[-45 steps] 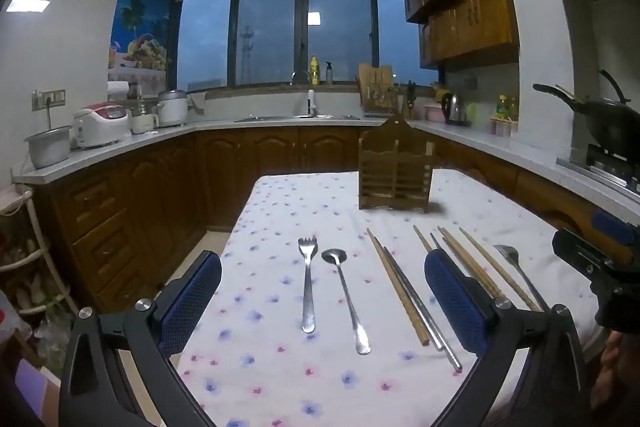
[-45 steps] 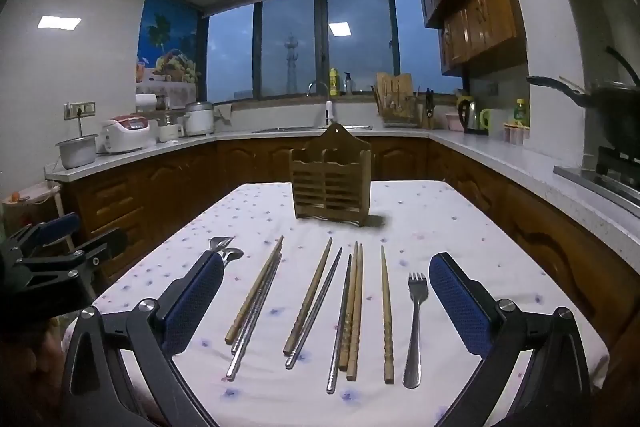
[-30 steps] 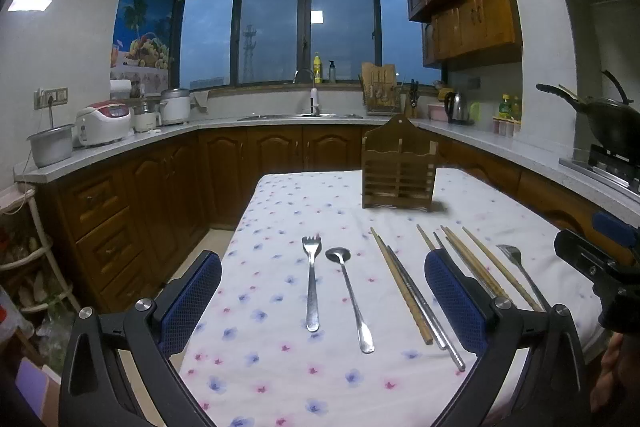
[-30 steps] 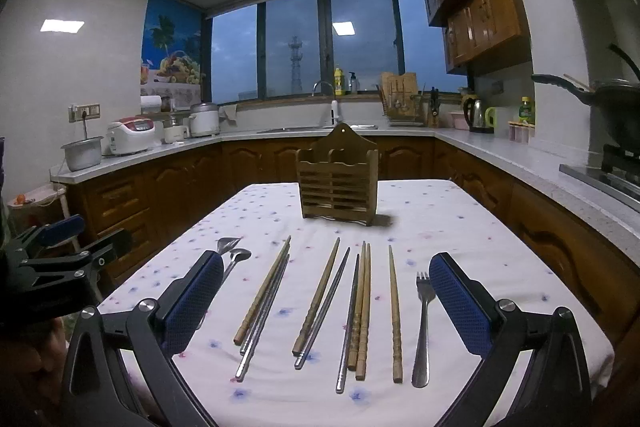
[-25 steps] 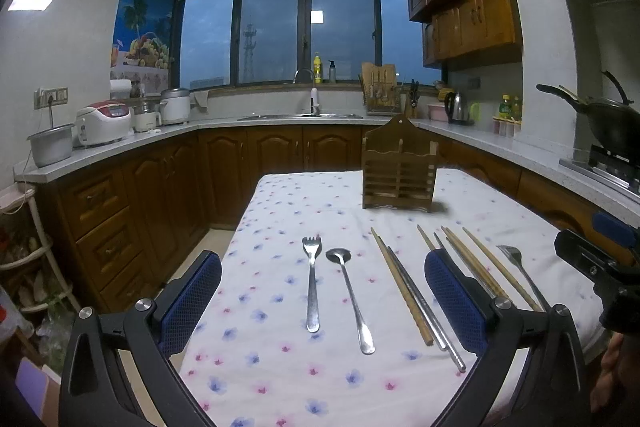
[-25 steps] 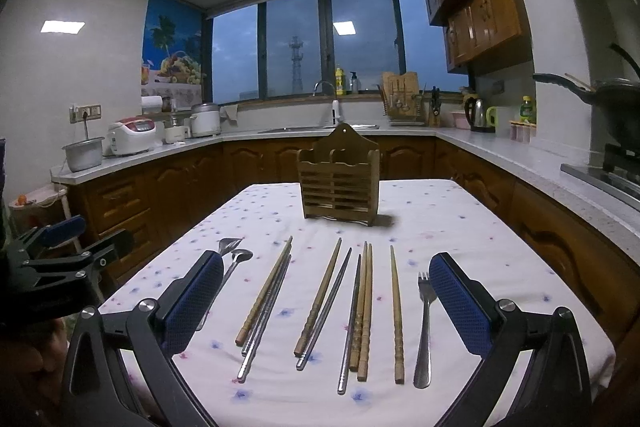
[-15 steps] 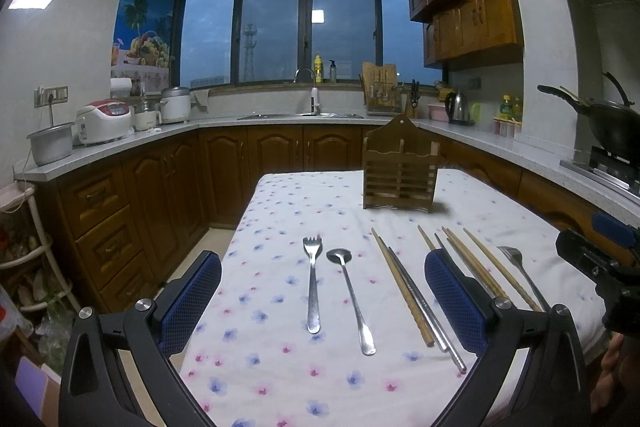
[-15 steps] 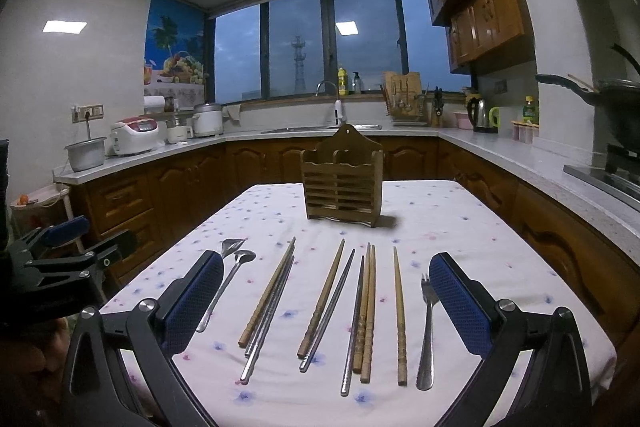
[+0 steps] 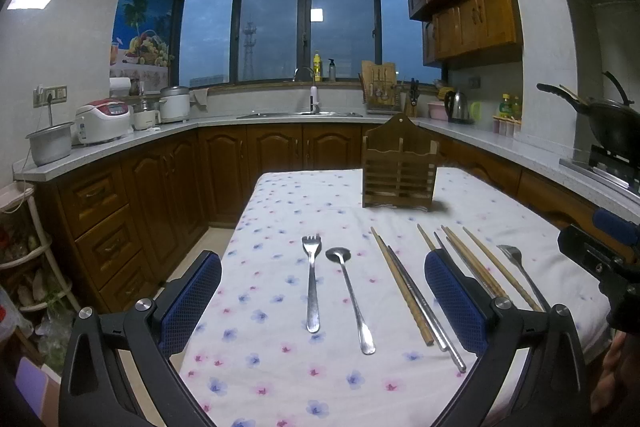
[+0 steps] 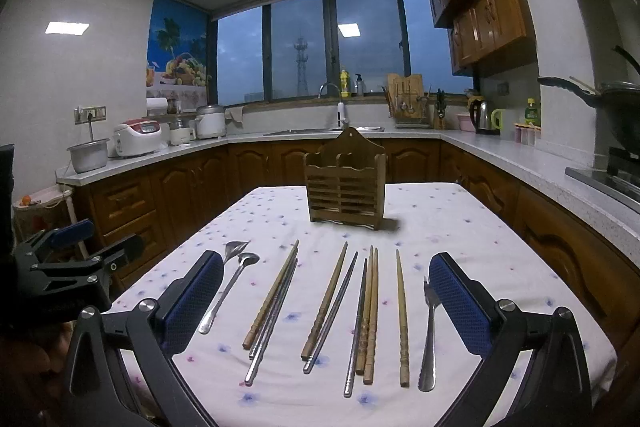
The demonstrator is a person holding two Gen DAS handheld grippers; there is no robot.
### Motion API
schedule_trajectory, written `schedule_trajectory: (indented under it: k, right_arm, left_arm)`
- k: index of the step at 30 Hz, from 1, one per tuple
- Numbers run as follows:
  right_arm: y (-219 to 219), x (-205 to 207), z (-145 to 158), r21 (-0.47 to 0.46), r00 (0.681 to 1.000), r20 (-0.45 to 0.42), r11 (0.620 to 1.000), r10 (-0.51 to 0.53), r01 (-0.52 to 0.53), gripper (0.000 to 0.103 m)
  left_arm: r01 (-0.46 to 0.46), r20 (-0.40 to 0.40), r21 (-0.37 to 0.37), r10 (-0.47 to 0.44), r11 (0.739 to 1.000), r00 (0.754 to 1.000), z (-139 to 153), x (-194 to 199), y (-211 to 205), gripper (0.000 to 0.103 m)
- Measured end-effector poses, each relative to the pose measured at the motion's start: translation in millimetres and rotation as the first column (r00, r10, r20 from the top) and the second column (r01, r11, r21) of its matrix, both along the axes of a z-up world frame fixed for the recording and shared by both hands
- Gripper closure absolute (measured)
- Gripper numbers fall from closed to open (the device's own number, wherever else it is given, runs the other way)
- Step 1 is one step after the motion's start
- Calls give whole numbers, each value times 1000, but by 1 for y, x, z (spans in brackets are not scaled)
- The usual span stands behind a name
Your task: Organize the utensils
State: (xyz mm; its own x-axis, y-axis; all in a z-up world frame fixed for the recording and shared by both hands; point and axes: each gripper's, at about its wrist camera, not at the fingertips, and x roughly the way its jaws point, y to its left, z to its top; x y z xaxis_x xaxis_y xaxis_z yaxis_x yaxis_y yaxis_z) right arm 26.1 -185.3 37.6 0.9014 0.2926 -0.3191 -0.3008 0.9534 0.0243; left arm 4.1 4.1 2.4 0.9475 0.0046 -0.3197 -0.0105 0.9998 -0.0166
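A wooden utensil holder [image 9: 398,167] [image 10: 345,183] stands upright at the far middle of the table. Utensils lie in a row on the flowered tablecloth [image 9: 280,211]. In the left wrist view a steel fork [image 9: 312,283] and a steel spoon [image 9: 352,299] lie between my fingers, with wooden and steel chopsticks [image 9: 412,295] to their right. In the right wrist view several chopsticks [image 10: 340,303] lie between my fingers, a second fork [image 10: 429,339] at the right, the spoon [image 10: 228,291] at the left. My left gripper [image 9: 322,303] and right gripper [image 10: 326,299] are open, empty, above the near edge.
Kitchen counters [image 9: 132,143] with rice cookers run along the left and back walls, with a sink [image 10: 332,131] under the window. A wok [image 9: 608,123] sits on the stove at the right. The table's left edge drops to the floor beside wooden drawers [image 9: 104,223].
Both grippers have drifted slightly, so the table shifts a little in view. The utensils and the holder have not moved. Both grippers stay open.
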Motion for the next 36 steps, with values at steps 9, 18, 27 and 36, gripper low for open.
schedule_trajectory:
  k: [9,18,27,36]
  right_arm:
    - [0,-1,1,2,1000,0,1000,1,-1,0]
    - [1,-2,1,5,1000,-5,1000,1,-1,0]
    - [-1,8,3,45,999,-40,999,7,-5,0]
    - [-22,36,6,79,993,-114,997,-12,21,1]
  left_arm:
    - [0,-2,-1,0,1000,1000,0,1,0,1]
    - [8,-21,-5,-8,1000,1000,-3,5,-1,1]
    - [31,-88,-59,-36,998,995,-1,27,8,1]
    - [50,-187,-93,-67,994,980,11,68,8,3]
